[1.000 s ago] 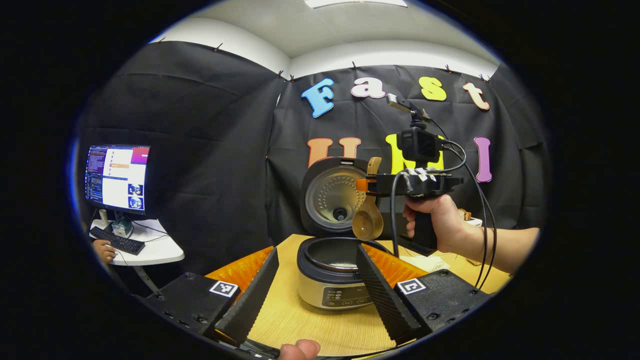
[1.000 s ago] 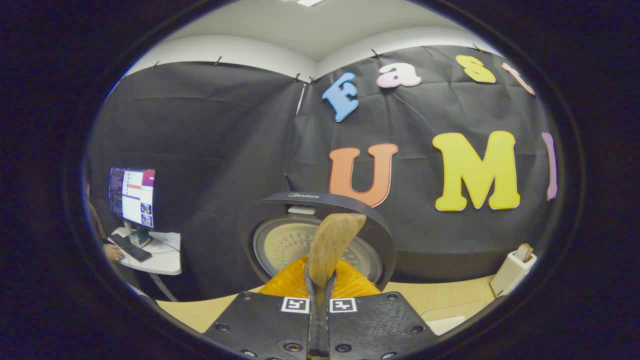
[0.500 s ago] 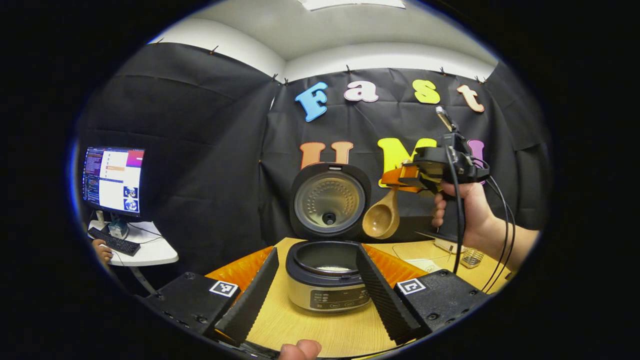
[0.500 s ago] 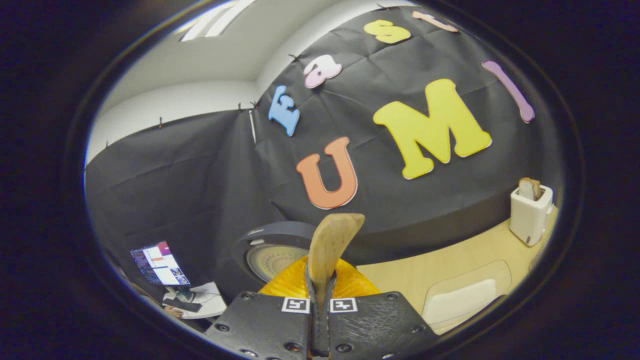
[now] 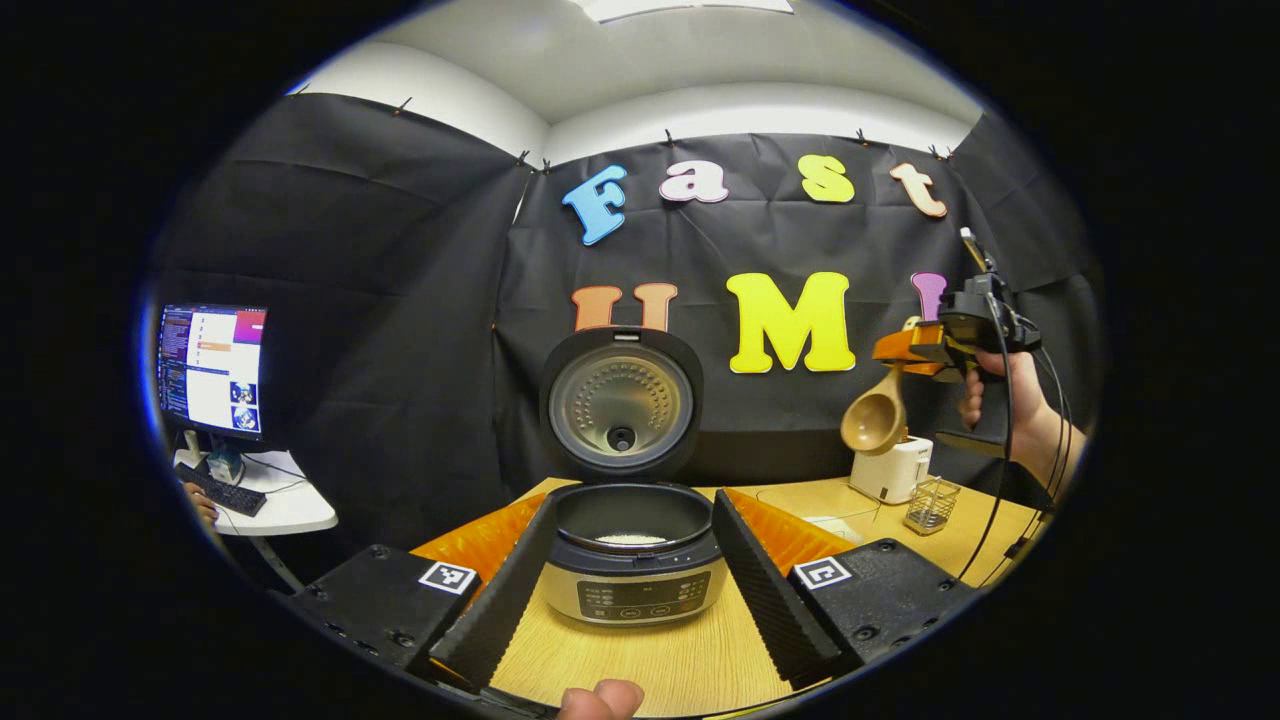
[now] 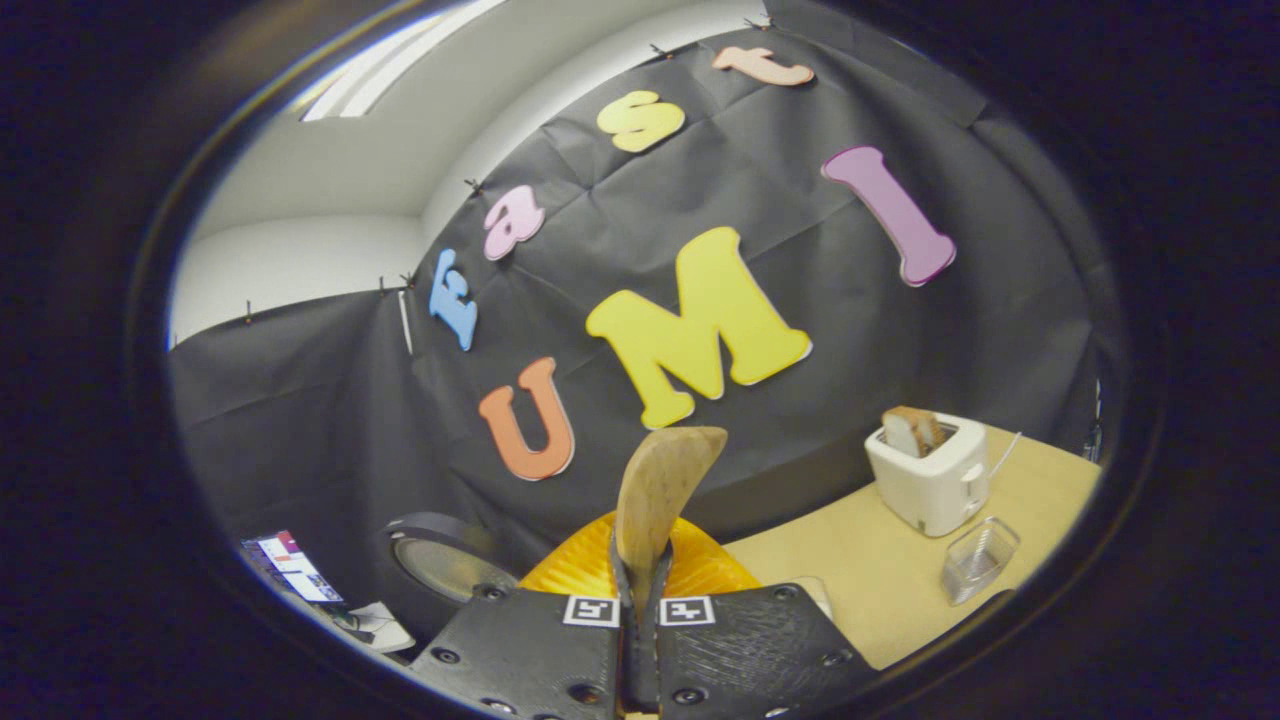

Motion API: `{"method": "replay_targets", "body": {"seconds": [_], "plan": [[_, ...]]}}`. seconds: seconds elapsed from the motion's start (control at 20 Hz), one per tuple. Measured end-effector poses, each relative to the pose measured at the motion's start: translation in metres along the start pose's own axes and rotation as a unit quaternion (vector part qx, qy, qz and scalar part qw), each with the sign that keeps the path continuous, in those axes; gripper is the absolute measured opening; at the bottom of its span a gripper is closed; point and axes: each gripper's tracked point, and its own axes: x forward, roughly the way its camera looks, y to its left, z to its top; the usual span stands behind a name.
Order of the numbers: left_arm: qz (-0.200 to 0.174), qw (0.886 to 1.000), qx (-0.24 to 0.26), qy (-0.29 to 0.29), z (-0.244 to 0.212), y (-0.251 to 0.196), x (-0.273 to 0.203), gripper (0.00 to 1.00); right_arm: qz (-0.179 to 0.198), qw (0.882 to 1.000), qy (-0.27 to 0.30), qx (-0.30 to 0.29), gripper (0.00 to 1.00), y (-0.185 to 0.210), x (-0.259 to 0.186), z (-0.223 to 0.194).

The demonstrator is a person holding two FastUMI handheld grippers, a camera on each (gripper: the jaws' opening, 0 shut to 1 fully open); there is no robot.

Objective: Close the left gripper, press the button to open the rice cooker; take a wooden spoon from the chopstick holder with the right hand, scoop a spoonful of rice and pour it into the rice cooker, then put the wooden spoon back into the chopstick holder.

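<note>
Returning the wooden spoon (image 5: 876, 420) to the chopstick holder (image 5: 931, 505) is, as I judge it, the step in hand: the rice cooker (image 5: 632, 555) stands open near the front edge of the table (image 5: 650, 660), its lid upright, and some white rice lies in its pot.

The right gripper (image 6: 640, 600) is clamped on the spoon's handle, with both fingers pressing on it and the handle tip rising between them. In the left gripper view the spoon hangs bowl down below this gripper, above the white toaster (image 5: 890, 470) by the table's far right corner. The holder, a small clear wire basket, stands just beside the toaster, towards the right edge; in the right gripper view it is seen low on the right (image 6: 978, 558).

To do this well, I think the person should first bring the spoon bowl over the holder's mouth, clear of the toaster, and then lower it straight. The holder looks light, so a push from the side could tip it or slide it. The fingers should open only when the bowl rests inside, so that the spoon does not fall out.

The left gripper (image 5: 625, 590) has its fingers spread apart and holds nothing; the cooker shows between them. It can wait there.
</note>
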Motion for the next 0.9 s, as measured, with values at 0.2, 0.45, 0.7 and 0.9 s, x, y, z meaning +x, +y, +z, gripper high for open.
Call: {"method": "replay_targets", "body": {"seconds": [0.2, 0.45, 0.7, 0.9], "plan": [[-0.002, 1.000, 0.006, 0.009, -0.007, -0.005, 0.005, 0.99, -0.065, 0.997, -0.029, -0.006, 0.00, -0.084, -0.004, 0.033], [0.009, 1.000, 0.018, 0.002, -0.004, -0.001, 0.005, 0.99, -0.152, 0.987, -0.048, -0.022, 0.00, -0.187, -0.001, 0.048], [0.015, 0.999, 0.030, 0.001, -0.005, -0.002, 0.006, 0.99, -0.194, 0.979, -0.037, -0.048, 0.00, -0.245, 0.012, 0.031], [0.019, 0.999, 0.035, 0.003, -0.007, 0.001, 0.006, 0.99, -0.213, 0.974, -0.017, -0.073, 0.00, -0.274, 0.025, 0.007]]}}
